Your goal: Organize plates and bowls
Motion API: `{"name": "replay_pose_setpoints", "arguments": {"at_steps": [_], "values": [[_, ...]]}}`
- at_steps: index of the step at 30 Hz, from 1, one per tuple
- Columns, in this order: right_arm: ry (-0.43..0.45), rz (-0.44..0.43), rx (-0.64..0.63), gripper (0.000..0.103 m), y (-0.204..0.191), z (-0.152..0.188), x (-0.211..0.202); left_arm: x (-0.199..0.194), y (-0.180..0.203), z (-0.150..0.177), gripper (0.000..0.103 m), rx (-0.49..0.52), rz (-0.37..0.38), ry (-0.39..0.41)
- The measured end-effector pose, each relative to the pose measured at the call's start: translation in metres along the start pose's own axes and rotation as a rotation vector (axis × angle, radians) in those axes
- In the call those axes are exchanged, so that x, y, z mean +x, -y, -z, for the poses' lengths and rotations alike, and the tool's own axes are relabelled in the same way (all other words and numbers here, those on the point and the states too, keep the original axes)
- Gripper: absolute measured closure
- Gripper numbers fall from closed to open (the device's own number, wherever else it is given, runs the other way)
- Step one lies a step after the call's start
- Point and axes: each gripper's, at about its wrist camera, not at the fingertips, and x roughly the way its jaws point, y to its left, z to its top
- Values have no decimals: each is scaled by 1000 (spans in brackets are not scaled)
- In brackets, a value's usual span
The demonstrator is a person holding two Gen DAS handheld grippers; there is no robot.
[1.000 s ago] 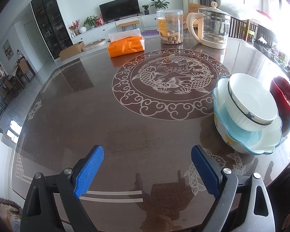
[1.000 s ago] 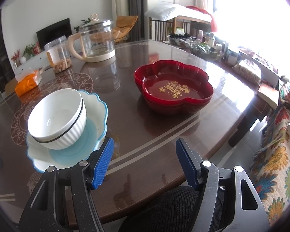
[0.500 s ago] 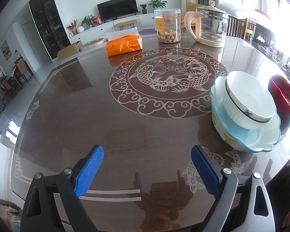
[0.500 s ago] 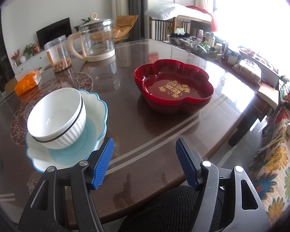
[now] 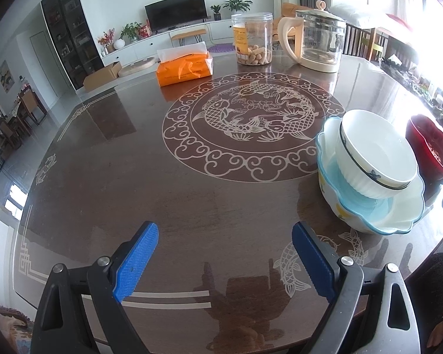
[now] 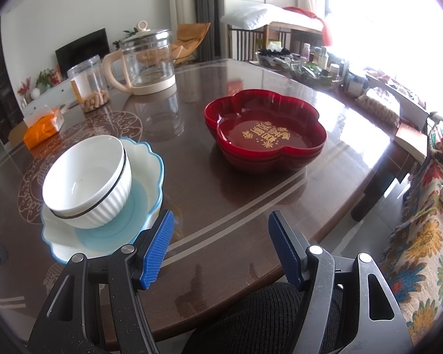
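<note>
A white ribbed bowl (image 6: 87,181) sits tilted inside a blue-rimmed scalloped plate (image 6: 144,177) on the dark table; both also show in the left wrist view, the bowl (image 5: 376,155) and plate (image 5: 369,215) at the right. A red flower-shaped dish (image 6: 265,131), apparently two stacked, stands to the right of them; its edge shows in the left wrist view (image 5: 428,144). My left gripper (image 5: 224,261) is open and empty above the near table edge, left of the plate. My right gripper (image 6: 221,246) is open and empty, just right of the plate's near rim.
At the table's far side stand a glass kettle (image 5: 317,42), a clear jar of snacks (image 5: 254,39) and an orange tissue pack (image 5: 184,67). The table's front edge (image 6: 251,277) is close below both grippers. A floral sofa (image 6: 428,230) lies to the right.
The left gripper has shifted slightly, so the bowls and far objects sit a little further left in its view. The right gripper's view is unchanged. Both stay open.
</note>
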Motion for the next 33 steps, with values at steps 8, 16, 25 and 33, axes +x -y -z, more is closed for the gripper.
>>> {"name": "replay_pose_setpoints", "arguments": {"at_steps": [8, 16, 25, 33], "values": [[-6, 6, -9, 33, -2, 0, 0, 3, 3, -1, 11, 23, -23, 2], [-8, 6, -9, 33, -2, -1, 0, 7, 3, -1, 11, 37, -38, -12], [-1, -9, -1, 33, -2, -1, -1, 15, -4, -5, 11, -23, 143, -79], [44, -241, -1, 33, 10, -17, -10, 36, 26, -29, 11, 35, 264, -102]]}}
